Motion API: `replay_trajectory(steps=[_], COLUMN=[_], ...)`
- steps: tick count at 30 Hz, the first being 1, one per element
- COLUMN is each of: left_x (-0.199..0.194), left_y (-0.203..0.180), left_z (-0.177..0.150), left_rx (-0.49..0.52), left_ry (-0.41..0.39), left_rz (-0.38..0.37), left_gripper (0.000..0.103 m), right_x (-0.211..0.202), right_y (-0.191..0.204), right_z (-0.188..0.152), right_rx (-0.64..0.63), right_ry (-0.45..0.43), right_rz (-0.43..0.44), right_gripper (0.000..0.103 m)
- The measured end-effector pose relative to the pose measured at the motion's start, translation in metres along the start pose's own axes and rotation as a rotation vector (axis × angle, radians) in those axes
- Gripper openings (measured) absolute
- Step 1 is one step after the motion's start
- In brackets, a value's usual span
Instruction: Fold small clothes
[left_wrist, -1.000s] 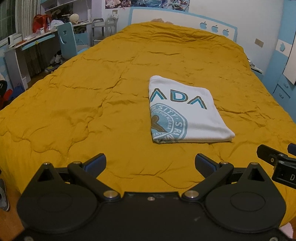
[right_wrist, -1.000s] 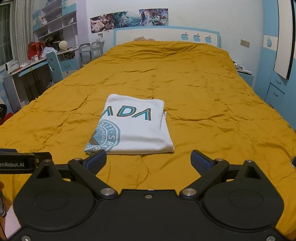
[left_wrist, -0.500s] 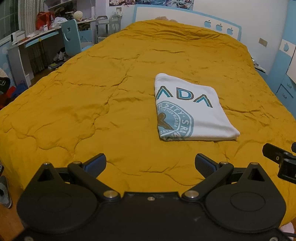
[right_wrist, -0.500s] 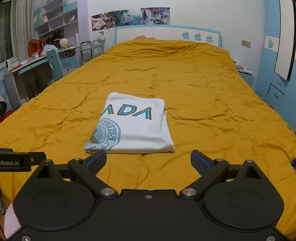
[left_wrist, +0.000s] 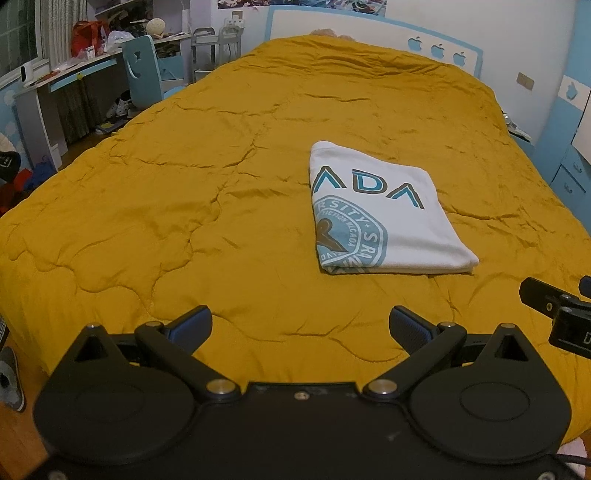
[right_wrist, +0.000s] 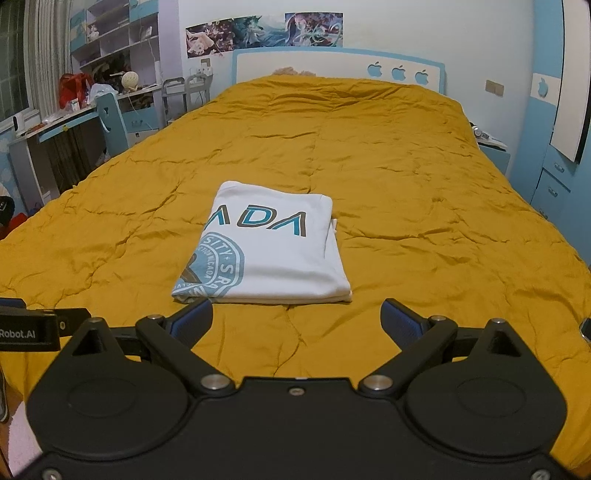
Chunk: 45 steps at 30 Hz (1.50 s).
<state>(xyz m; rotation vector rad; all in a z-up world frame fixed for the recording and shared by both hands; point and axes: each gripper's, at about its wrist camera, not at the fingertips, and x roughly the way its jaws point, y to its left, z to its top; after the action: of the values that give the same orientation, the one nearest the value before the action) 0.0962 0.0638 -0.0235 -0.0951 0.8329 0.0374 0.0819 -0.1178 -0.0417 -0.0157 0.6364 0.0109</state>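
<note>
A white T-shirt with blue lettering and a round blue emblem (left_wrist: 380, 218) lies folded into a neat rectangle on the mustard-yellow quilt (left_wrist: 184, 206). It also shows in the right wrist view (right_wrist: 273, 251). My left gripper (left_wrist: 301, 326) is open and empty, over the bed's near edge, short of the shirt and to its left. My right gripper (right_wrist: 297, 321) is open and empty, just in front of the shirt's near edge. Each gripper shows at the side of the other's view: the right one (left_wrist: 557, 314), the left one (right_wrist: 37, 328).
The quilt covers a large bed with a white and blue headboard (right_wrist: 340, 66). A desk and blue chair (left_wrist: 142, 74) with clutter stand at the left. Blue drawers (right_wrist: 554, 184) and a nightstand stand at the right. Wooden floor (left_wrist: 18, 435) shows at lower left.
Both grippers have drifted slightly, so the shirt sits a little differently in each view. The shirt has not moved. Both grippers stay open.
</note>
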Motion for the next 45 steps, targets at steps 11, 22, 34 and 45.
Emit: replay_trajectory(steps=[11, 22, 34, 45], left_x=[-0.0005, -0.0023, -0.0020, -0.0001], left_y=[-0.0057, -0.0067, -0.0090, -0.0089], left_z=[-0.0006, -0.0001, 0.0009, 0.0019], left_rx=[0.013, 0.018, 0.024, 0.028], left_ry=[-0.002, -0.002, 0.003, 0.014], left_rz=[0.001, -0.006, 0.002, -0.007], left_gripper=[0.103, 0.103, 0.103, 0.103], right_x=[0.0024, 0.0038, 0.0054, 0.0069], right_y=[-0.0023, -0.0023, -0.0021, -0.0021], right_z=[0.0000, -0.0021, -0.0038, -0.0055], right_rx=[0.006, 0.009, 0.009, 0.008], right_ry=[0.007, 0.016, 0.023, 0.029], right_rz=[0.000, -0.002, 0.000, 0.001], right_gripper=[0.099, 0.099, 0.099, 0.099])
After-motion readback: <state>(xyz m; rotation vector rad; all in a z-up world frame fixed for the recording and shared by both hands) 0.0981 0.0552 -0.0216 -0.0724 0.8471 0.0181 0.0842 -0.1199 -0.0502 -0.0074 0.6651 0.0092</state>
